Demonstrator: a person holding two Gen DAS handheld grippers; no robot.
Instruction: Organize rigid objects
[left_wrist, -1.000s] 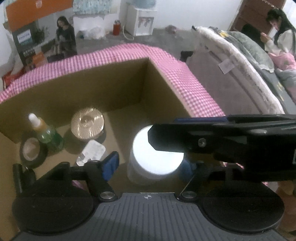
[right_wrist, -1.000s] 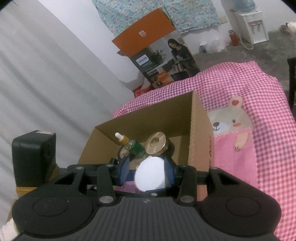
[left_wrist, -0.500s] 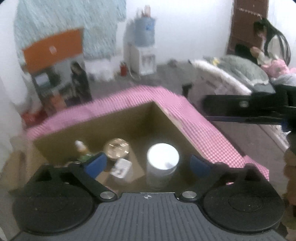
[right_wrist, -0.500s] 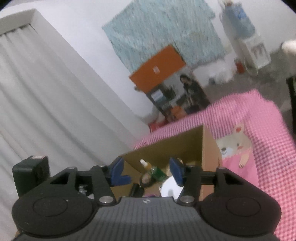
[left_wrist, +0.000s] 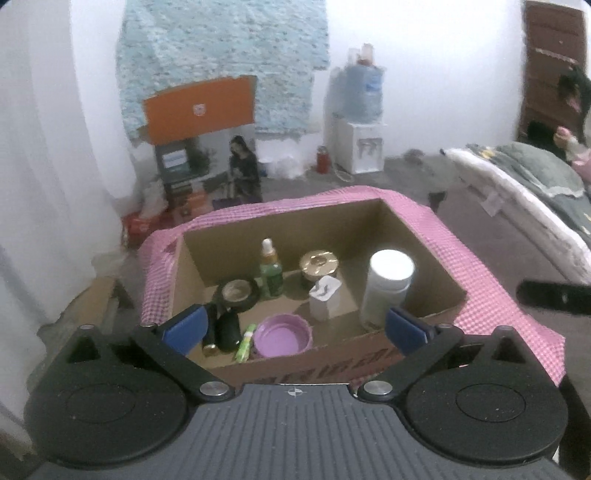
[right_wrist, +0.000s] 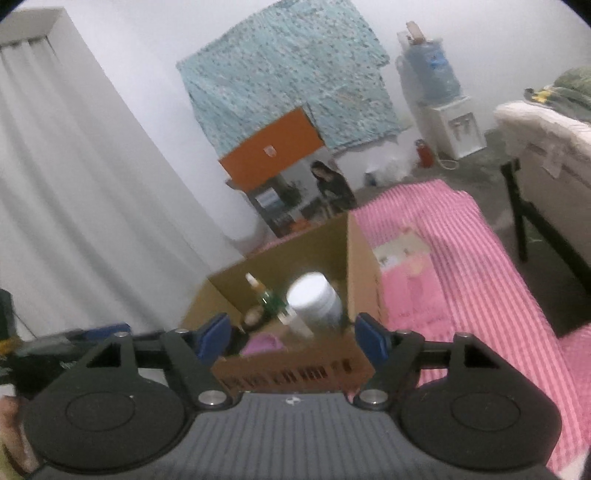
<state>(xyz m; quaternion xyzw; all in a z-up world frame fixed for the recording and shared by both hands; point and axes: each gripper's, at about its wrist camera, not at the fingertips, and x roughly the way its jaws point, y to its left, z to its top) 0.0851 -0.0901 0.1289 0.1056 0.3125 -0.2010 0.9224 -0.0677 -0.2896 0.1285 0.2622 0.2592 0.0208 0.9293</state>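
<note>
A cardboard box stands on a pink checked cloth. Inside stand a white jar, a green dropper bottle, a gold-lidded tin, a tape roll, a small white pack, a purple lid, a green stick and a black tube. My left gripper is open and empty, above the box's near edge. My right gripper is open and empty, behind the box; the white jar stands inside.
A bed lies to the right, with a black stand by it. A water dispenser and an orange-topped carton stand at the far wall. White curtains hang at the left. The pink cloth stretches right of the box.
The right gripper opened, let go of the white jar in the box and pulled up and back. The left gripper also drew back and up from the box.
</note>
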